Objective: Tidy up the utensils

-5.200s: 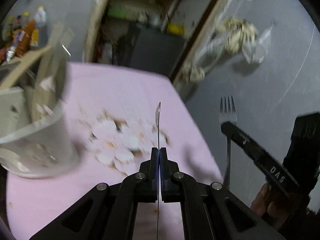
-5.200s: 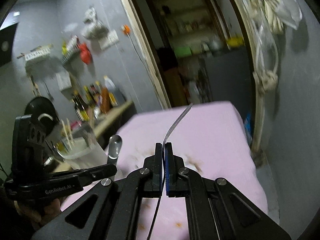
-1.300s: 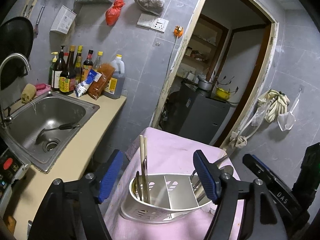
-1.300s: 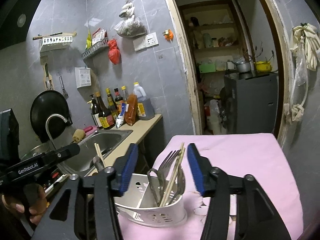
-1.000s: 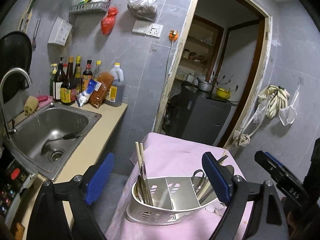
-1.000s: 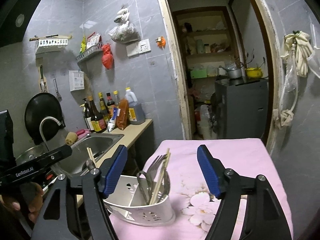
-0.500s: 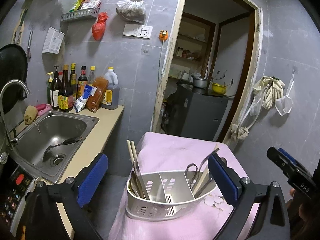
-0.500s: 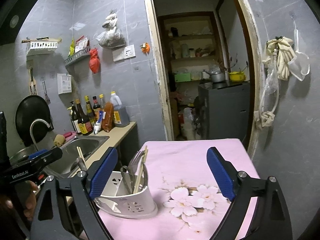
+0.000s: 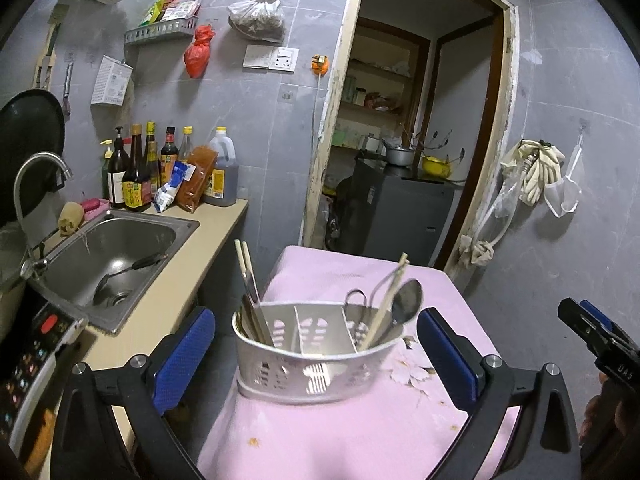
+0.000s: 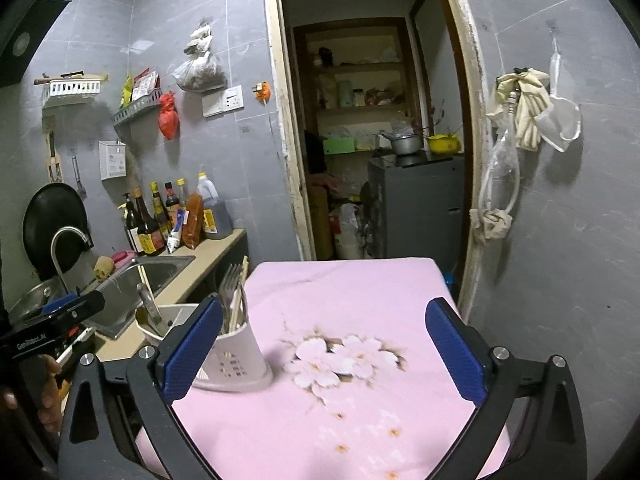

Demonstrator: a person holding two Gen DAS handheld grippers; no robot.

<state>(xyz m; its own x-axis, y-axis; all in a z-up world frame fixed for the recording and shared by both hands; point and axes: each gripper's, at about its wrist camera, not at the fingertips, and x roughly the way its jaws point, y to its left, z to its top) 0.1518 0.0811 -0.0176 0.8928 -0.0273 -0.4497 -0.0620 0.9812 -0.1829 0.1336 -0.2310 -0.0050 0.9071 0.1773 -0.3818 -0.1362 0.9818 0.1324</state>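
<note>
A white slotted utensil caddy (image 9: 308,368) stands on the pink flowered tablecloth (image 9: 360,432). Its left compartment holds chopsticks (image 9: 246,276) and the middle one looks empty. Its right compartment holds a spoon (image 9: 406,300), scissors (image 9: 356,300) and more chopsticks. My left gripper (image 9: 315,316) is open wide, in front of the caddy and apart from it, holding nothing. My right gripper (image 10: 325,306) has its jaws opening over the bare cloth with nothing between them. The caddy (image 10: 236,356) with a fork (image 10: 230,280) sits just beyond its left finger.
A steel sink (image 9: 108,252) and a counter with sauce bottles (image 9: 160,172) lie to the left of the table. A cooker panel (image 9: 36,344) is at near left. Behind the table are a doorway and a grey cabinet (image 9: 400,208). A grey wall lies to the right.
Both grippers have opened wider and drawn back from the caddy. The right wrist view has swung right, so the caddy now sits at its left.
</note>
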